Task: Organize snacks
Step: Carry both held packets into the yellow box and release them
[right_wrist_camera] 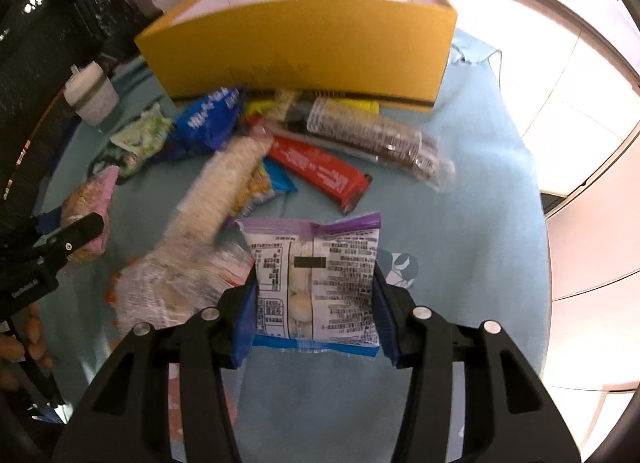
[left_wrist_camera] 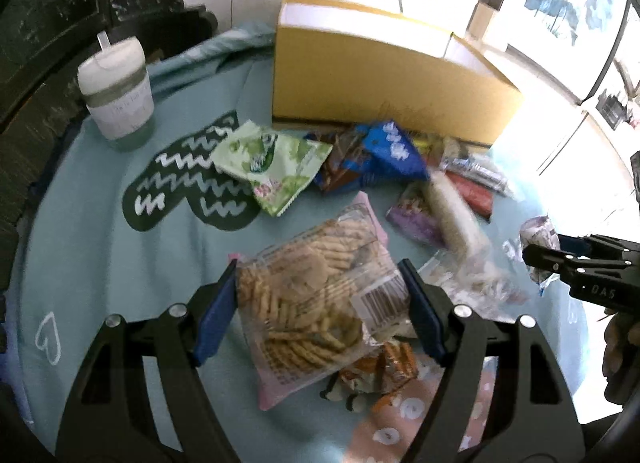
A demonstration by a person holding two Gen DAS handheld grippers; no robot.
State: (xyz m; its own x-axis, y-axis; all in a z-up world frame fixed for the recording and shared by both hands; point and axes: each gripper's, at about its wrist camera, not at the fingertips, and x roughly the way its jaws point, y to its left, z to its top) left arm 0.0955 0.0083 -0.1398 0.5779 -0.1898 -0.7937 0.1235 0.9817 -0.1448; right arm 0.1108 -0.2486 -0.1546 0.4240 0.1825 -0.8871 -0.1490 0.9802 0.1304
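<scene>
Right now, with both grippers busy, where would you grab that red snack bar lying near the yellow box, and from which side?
Grip the red bar across its narrow width near the middle, coming from above. It lies flat and long on the blue cloth, its near end free. Its far end sits under the clear cookie sleeve and beside the rice-cracker roll, so stay toward the open near half.

A yellow box (right_wrist_camera: 304,51) with a white inside stands on a pale teal cloth (left_wrist_camera: 120,263) printed with a dark green patch of white zigzags (left_wrist_camera: 188,175) and a white heart outline (left_wrist_camera: 49,337). In front of the box lie a blue packet with white lettering (right_wrist_camera: 208,115), a red bar (right_wrist_camera: 316,171) and a green-and-white leafy packet (left_wrist_camera: 272,163). The cup (left_wrist_camera: 116,91) left of the box is white with a grey-green band. The cracker bag (left_wrist_camera: 312,303) is clear and pink-edged; the purple-topped packet (right_wrist_camera: 316,287) is white with black print.
</scene>
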